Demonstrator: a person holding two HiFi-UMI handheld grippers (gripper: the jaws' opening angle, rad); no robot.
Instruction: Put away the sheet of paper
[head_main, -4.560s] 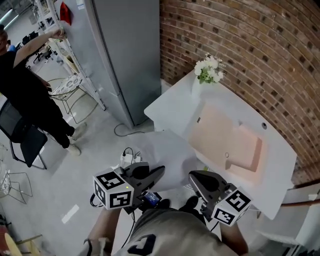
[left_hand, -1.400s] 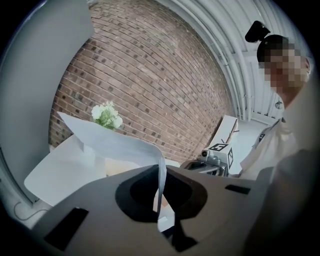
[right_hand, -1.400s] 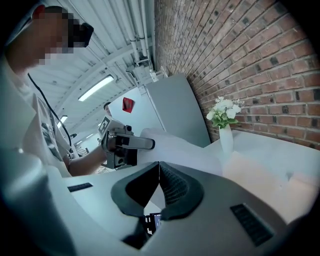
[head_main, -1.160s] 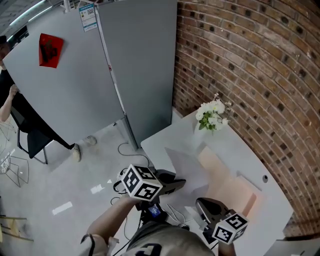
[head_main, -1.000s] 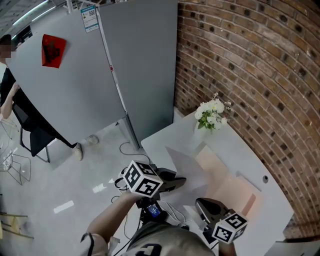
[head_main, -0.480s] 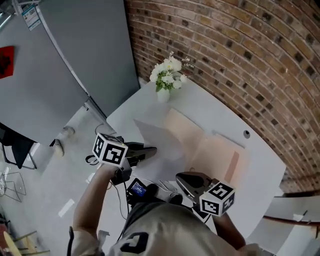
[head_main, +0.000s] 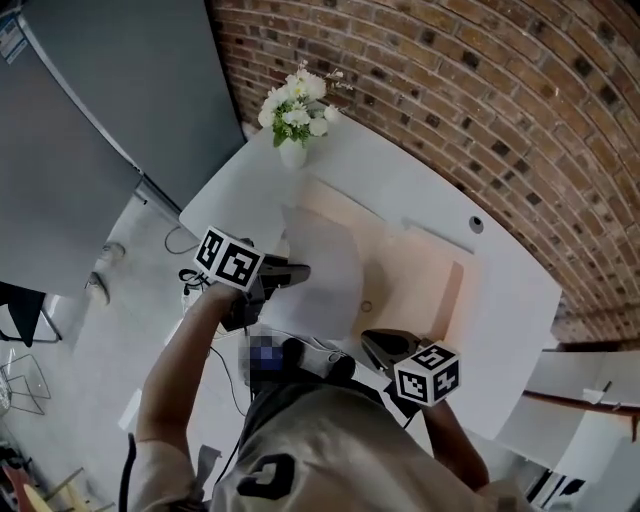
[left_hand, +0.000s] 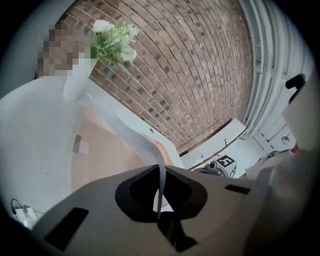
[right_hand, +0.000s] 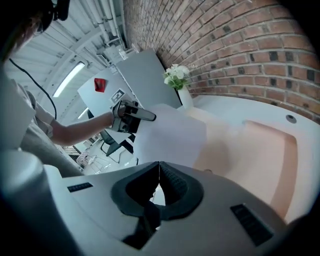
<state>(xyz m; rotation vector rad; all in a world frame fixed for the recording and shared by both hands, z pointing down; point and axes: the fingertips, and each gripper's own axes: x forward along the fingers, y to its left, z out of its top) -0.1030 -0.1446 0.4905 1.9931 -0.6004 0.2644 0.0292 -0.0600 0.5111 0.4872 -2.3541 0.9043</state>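
A white sheet of paper (head_main: 322, 272) hangs over the left half of an open peach folder (head_main: 425, 285) that lies flat on the white table (head_main: 500, 330). My left gripper (head_main: 298, 271) is shut on the sheet's near left edge. In the left gripper view the sheet (left_hand: 131, 135) runs edge-on into the shut jaws of the left gripper (left_hand: 160, 170). My right gripper (head_main: 374, 346) hovers at the table's near edge, right of the sheet, shut and holding nothing. From the right gripper (right_hand: 159, 166) I see the sheet (right_hand: 172, 132), the folder (right_hand: 260, 150) and the left gripper (right_hand: 150, 117).
A white vase of flowers (head_main: 293, 112) stands at the table's far left corner, against the brick wall (head_main: 480, 90). A grey cabinet (head_main: 90, 110) stands left of the table. Cables and a power strip (head_main: 188, 288) lie on the floor below the left gripper.
My left gripper has carried the sheet from beside the table's edge to above the folder's left half. The head view has swung toward the table. The right gripper stays shut near the front edge.
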